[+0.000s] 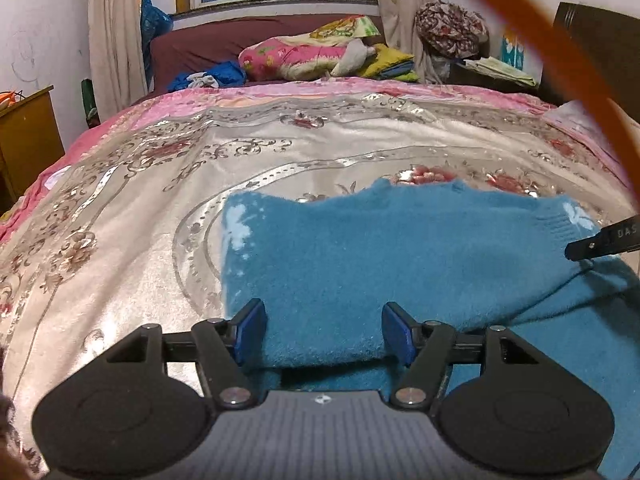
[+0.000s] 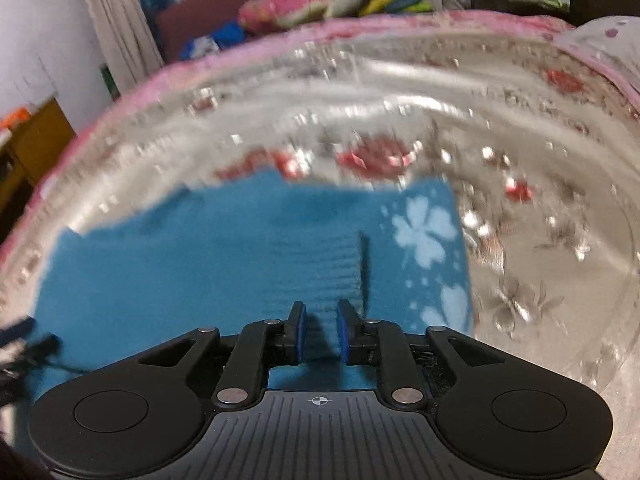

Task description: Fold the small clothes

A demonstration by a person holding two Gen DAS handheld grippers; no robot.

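Note:
A small teal fuzzy sweater (image 1: 380, 252) with pale flower prints lies on the bed's silver floral bedspread (image 1: 160, 184). My left gripper (image 1: 324, 332) is open, its blue pads (image 1: 250, 330) wide apart just over the sweater's near folded edge. In the right wrist view the same sweater (image 2: 200, 260) fills the middle, blurred by motion. My right gripper (image 2: 320, 332) has its blue pads a narrow gap apart over the sweater's ribbed part, gripping nothing that I can see. A black tip of the right gripper (image 1: 600, 242) shows at the right edge of the left wrist view.
Pillows and folded bedding (image 1: 312, 56) are piled at the head of the bed under a window. A wooden cabinet (image 1: 28, 136) stands left of the bed. An orange cable (image 1: 560, 52) crosses the upper right of the left wrist view.

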